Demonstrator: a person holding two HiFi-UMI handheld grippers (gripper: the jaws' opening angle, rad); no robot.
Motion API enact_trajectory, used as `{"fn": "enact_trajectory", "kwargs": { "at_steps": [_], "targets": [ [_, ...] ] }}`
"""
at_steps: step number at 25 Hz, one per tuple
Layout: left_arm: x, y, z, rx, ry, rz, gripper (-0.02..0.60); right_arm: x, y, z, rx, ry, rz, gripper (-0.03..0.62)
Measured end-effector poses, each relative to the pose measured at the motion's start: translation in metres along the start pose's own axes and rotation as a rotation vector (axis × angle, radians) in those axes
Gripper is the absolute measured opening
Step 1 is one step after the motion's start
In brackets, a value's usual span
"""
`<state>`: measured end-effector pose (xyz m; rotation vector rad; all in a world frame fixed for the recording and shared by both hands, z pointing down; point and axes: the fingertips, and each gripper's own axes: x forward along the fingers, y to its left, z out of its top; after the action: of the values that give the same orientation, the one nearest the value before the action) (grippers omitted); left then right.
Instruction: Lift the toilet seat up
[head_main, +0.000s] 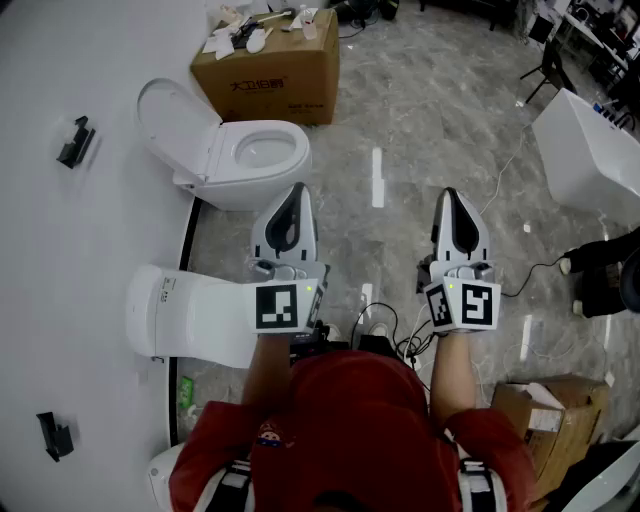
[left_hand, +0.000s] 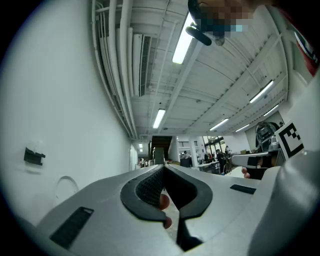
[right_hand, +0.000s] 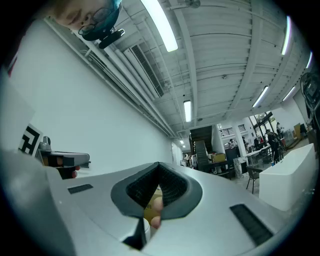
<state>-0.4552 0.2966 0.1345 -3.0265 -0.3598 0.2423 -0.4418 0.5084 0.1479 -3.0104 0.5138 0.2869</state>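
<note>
**A:** Two grippers are held out ahead over the grey floor (head_main: 400, 110). The left gripper (head_main: 297, 188) and the right gripper (head_main: 450, 193) are carried side by side, well apart.

**B:** How are the jaws seen?

**A:** Both pairs are pressed together at the tips, with nothing caught between them.

**B:** And the toilet?

**A:** Two are lined up along the white wall (head_main: 60, 250). The near toilet (head_main: 185, 315) is seen just left of the left gripper. Its lid is laid flat, so the seat beneath is hidden. The far toilet (head_main: 250, 155) is found ahead of that gripper's tips, its lid (head_main: 168, 115) raised. A cardboard box (head_main: 270, 65) is set behind it.

**B:** Is anything touched?

**A:** That cannot be told.
</note>
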Motion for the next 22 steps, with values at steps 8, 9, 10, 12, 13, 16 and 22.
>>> {"fn": "enact_trajectory", "kwargs": {
  "at_steps": [8, 9, 10, 12, 13, 16, 22],
  "targets": [
    [0.013, -0.018, 0.002, -0.023, -0.018, 0.001, 0.008, 0.004, -0.019, 0.002, -0.011, 0.0, -0.002, 0.009],
    [0.015, -0.021, 0.002, -0.015, -0.016, -0.002, 0.008, 0.004, -0.021, 0.002, -0.01, 0.0, -0.001, 0.009],
    [0.017, -0.024, 0.002, -0.01, -0.017, -0.006, 0.008, 0.004, -0.024, 0.002, -0.009, -0.001, -0.001, 0.009],
    [0.02, -0.031, 0.002, -0.01, -0.021, -0.011, 0.008, 0.004, -0.03, 0.001, -0.009, 0.0, -0.001, 0.009],
    [0.021, -0.034, 0.002, -0.014, -0.023, -0.011, 0.008, 0.004, -0.033, 0.0, -0.009, 0.002, -0.001, 0.009],
    [0.026, -0.045, 0.003, -0.012, -0.02, -0.014, 0.008, 0.002, -0.043, -0.003, -0.001, 0.007, -0.004, 0.009],
    [0.038, -0.07, -0.002, -0.002, 0.0, -0.017, 0.008, -0.002, -0.068, -0.008, 0.018, 0.02, 0.007, 0.009]
  ]
}}
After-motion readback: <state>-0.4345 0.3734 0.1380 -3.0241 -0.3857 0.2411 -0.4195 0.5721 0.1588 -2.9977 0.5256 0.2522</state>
